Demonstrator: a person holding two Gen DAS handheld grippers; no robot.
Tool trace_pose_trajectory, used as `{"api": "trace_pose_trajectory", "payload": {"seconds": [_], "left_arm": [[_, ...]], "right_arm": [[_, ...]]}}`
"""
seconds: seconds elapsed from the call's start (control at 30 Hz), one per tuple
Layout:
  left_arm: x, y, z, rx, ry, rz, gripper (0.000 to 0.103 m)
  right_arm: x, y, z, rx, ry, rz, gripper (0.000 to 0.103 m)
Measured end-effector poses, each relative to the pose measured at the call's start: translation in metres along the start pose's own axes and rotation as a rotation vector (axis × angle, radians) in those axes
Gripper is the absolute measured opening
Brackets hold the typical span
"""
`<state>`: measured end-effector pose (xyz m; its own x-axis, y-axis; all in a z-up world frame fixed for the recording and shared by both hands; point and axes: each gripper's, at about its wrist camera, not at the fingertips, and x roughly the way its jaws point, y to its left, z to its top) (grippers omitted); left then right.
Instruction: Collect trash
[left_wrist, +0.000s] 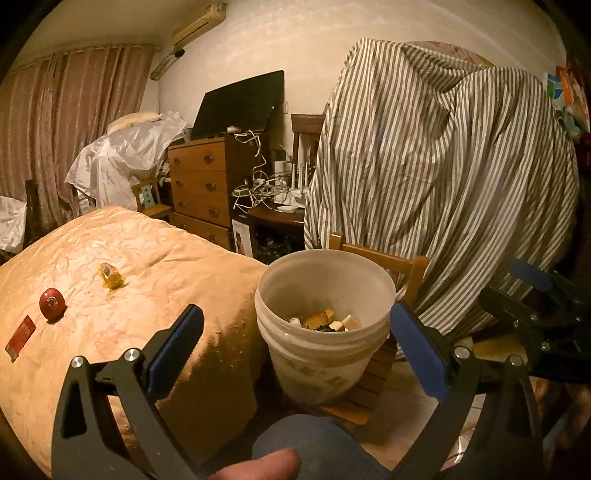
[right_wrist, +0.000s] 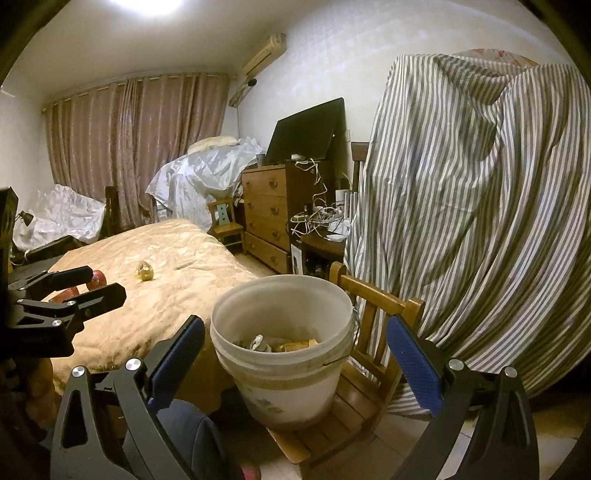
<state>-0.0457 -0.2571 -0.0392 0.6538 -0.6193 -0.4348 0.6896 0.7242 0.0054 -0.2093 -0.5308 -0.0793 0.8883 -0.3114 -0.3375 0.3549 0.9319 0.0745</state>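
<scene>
A white bucket (left_wrist: 325, 325) (right_wrist: 282, 347) stands on a small wooden chair (right_wrist: 373, 362) beside the bed and holds several scraps of trash. On the bed lie a yellow wrapper (left_wrist: 109, 276) (right_wrist: 144, 270), a round red object (left_wrist: 52, 303) (right_wrist: 98, 277) and a flat red packet (left_wrist: 21, 338). My left gripper (left_wrist: 295, 343) is open and empty, its jaws on either side of the bucket in view. My right gripper (right_wrist: 295, 350) is open and empty, facing the bucket. The left gripper also shows in the right wrist view (right_wrist: 88, 284), above the bed's edge.
The bed (left_wrist: 129, 295) with a tan cover fills the left. A striped sheet (left_wrist: 443, 166) drapes tall furniture behind the chair. A chest of drawers (left_wrist: 201, 188) with a dark screen, a cable-covered side table (left_wrist: 273, 206) and curtains are beyond. My knee (left_wrist: 306, 446) is below.
</scene>
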Motion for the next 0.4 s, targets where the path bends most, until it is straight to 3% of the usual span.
{"api": "trace_pose_trajectory", "payload": {"seconds": [0.4], "left_arm": [[0.0061,-0.0021,0.0021,-0.014,0.026,-0.009,0.097]], "right_arm": [[-0.0003,0.0040,-0.0039,-0.006,-0.017,-0.009,0.098]]}}
